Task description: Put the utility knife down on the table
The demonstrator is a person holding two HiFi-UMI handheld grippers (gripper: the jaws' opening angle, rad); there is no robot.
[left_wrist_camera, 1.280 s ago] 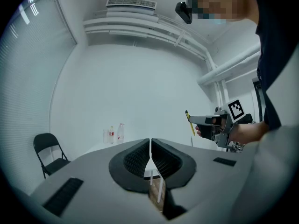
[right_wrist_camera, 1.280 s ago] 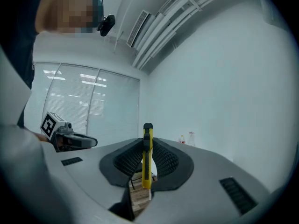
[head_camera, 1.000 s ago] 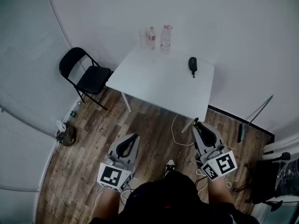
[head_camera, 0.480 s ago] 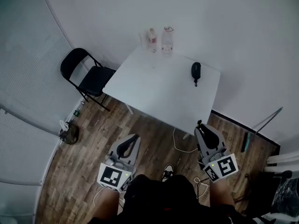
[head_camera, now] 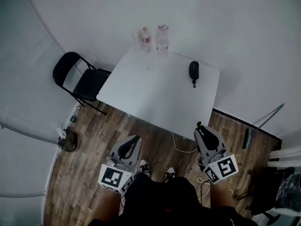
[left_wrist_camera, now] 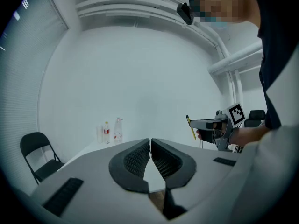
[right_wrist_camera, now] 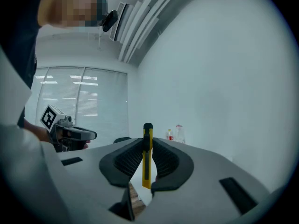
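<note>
White table (head_camera: 155, 102) stands well ahead of the right gripper (right_wrist_camera: 148, 146), which clamps the yellow utility knife (right_wrist_camera: 147, 164) upright, the left gripper (left_wrist_camera: 150, 142) pinched on nothing; letting go before reaching the tabletop would likely drop it onto the wooden floor (head_camera: 94, 145).

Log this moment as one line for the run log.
right claw: shut on utility knife | left claw: shut, empty | table: ahead, not reached
</note>
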